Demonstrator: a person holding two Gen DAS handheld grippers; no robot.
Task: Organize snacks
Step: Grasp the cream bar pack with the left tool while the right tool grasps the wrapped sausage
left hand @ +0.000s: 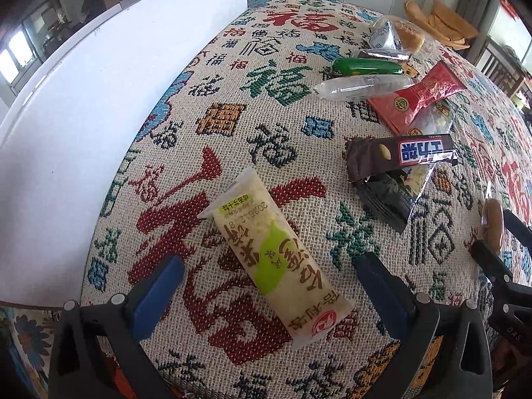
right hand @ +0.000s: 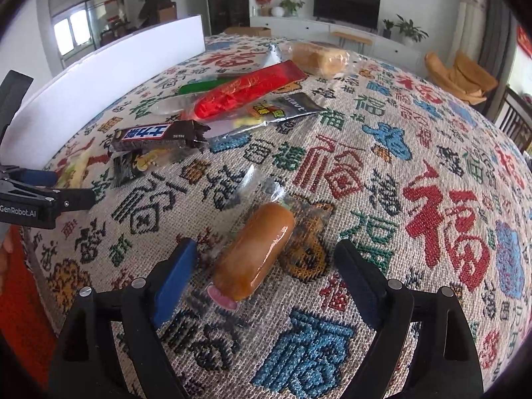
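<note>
A pale yellow-green snack packet point(left hand: 271, 259) lies on the patterned tablecloth point(left hand: 232, 66) between the wide-apart fingers of my left gripper point(left hand: 266, 286), which is open and not touching it. In the right wrist view a brown sausage in clear wrap point(right hand: 254, 251) lies flat between the spread fingers of my right gripper point(right hand: 266, 276), open, pads clear of it. The sausage point(left hand: 492, 221) and the right gripper's fingers point(left hand: 488, 259) also show at the left view's right edge. A dark chocolate bar point(left hand: 402, 156) point(right hand: 156, 136) rests on a small black packet point(left hand: 389, 196).
Further back lie a red packet point(left hand: 419, 96) point(right hand: 246, 93), a clear packet point(left hand: 362, 86), a green one point(left hand: 365, 66), a dark foil sachet point(right hand: 286, 109) and wrapped bread point(right hand: 319, 56). A white board point(left hand: 99, 99) stands along the table's left side.
</note>
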